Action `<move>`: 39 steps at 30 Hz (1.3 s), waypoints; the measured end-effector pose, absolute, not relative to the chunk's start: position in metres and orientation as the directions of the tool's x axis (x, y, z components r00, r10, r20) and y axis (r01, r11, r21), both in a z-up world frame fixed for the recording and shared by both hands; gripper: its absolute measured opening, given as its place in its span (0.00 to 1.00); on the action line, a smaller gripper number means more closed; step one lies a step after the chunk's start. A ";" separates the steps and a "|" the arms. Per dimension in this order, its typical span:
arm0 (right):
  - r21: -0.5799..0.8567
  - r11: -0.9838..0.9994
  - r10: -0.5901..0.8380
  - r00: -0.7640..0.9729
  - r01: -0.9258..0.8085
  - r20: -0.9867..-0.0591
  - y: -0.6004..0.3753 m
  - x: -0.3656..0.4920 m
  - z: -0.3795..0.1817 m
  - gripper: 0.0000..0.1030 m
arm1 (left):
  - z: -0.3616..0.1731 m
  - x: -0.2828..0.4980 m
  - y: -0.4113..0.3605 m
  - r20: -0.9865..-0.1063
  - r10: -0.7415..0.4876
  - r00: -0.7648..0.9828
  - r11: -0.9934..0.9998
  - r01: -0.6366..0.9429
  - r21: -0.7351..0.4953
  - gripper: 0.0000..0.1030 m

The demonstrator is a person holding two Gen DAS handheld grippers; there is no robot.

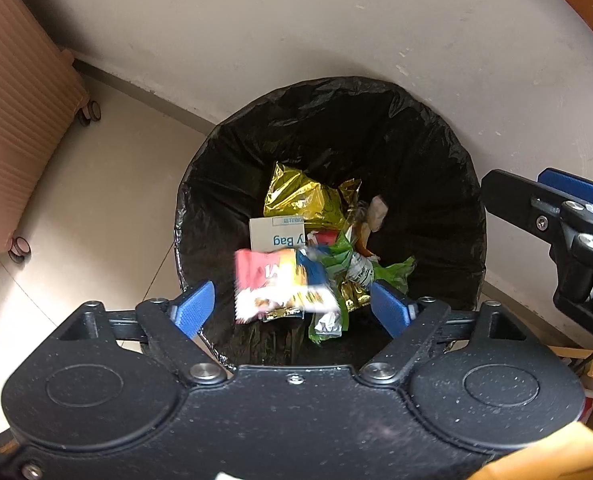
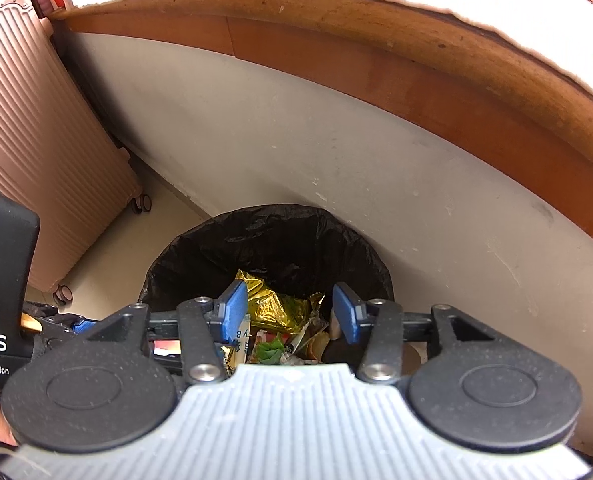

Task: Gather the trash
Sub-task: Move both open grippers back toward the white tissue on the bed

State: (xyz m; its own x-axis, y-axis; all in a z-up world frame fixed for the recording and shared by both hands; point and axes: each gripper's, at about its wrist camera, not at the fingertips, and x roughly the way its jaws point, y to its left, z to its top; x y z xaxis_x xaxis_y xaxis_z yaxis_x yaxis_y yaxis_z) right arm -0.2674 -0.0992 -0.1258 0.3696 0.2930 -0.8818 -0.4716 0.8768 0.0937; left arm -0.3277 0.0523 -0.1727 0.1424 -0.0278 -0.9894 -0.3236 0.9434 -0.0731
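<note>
A bin lined with a black bag (image 1: 336, 96) stands on the floor against the wall. It holds a gold foil wrapper (image 1: 296, 196), a white card (image 1: 276, 234), green plastic (image 1: 392, 272) and other scraps. My left gripper (image 1: 292, 302) is open above the near rim. Between its blue pads is a blurred red-and-white snack wrapper (image 1: 280, 288), which touches neither pad. My right gripper (image 2: 290, 310) is also open, above the same bin (image 2: 268, 236), with nothing in it. One of its fingers (image 1: 512, 200) shows at the right edge of the left wrist view.
A pink ribbed suitcase on wheels (image 1: 20, 120) (image 2: 36, 152) stands left of the bin. Behind the bin is a pale wall (image 1: 296, 32), and a wooden ledge (image 2: 416, 80) runs above it. Cables and wood pieces (image 1: 592, 364) lie to the bin's right.
</note>
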 end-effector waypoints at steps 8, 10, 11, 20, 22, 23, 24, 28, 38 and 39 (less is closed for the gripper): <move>0.094 0.880 0.294 0.377 -0.466 -0.879 -0.099 -0.267 -0.123 0.61 | -0.172 -0.325 0.051 -0.986 -0.041 0.159 0.947 -0.309 -0.089 0.98; 0.094 0.881 0.293 0.379 -0.464 -0.878 -0.099 -0.266 -0.122 0.61 | -0.172 -0.324 0.051 -0.986 -0.042 0.160 0.948 -0.306 -0.090 0.98; 0.094 0.882 0.293 0.380 -0.463 -0.878 -0.099 -0.266 -0.122 0.61 | -0.171 -0.324 0.051 -0.986 -0.044 0.160 0.948 -0.304 -0.092 0.98; 0.098 0.882 0.303 0.398 -0.461 -0.866 -0.096 -0.265 -0.106 0.61 | -0.150 -0.318 0.053 -0.980 -0.045 0.192 0.956 -0.277 -0.098 0.99; 0.103 0.882 0.313 0.409 -0.461 -0.857 -0.096 -0.265 -0.097 0.61 | -0.139 -0.317 0.054 -0.976 -0.040 0.212 0.958 -0.271 -0.098 0.99; 0.107 0.881 0.321 0.414 -0.461 -0.852 -0.097 -0.266 -0.091 0.61 | -0.131 -0.317 0.054 -0.973 -0.030 0.230 0.959 -0.268 -0.093 0.99; 0.112 0.880 0.328 0.420 -0.462 -0.846 -0.097 -0.266 -0.085 0.61 | -0.120 -0.317 0.055 -0.967 -0.011 0.253 0.962 -0.260 -0.079 0.99; 0.125 0.865 0.379 0.470 -0.485 -0.797 -0.104 -0.269 -0.040 0.62 | -0.064 -0.316 0.052 -0.931 0.051 0.360 0.975 -0.220 -0.032 0.98; 0.134 0.889 0.425 0.677 -0.438 -0.601 -0.145 -0.234 0.089 0.69 | 0.102 -0.278 0.053 -0.731 0.067 0.679 0.984 -0.166 -0.064 0.98; 0.126 0.894 0.416 0.695 -0.430 -0.586 -0.149 -0.226 0.099 0.69 | 0.114 -0.269 0.050 -0.714 0.051 0.698 0.986 -0.148 -0.073 0.99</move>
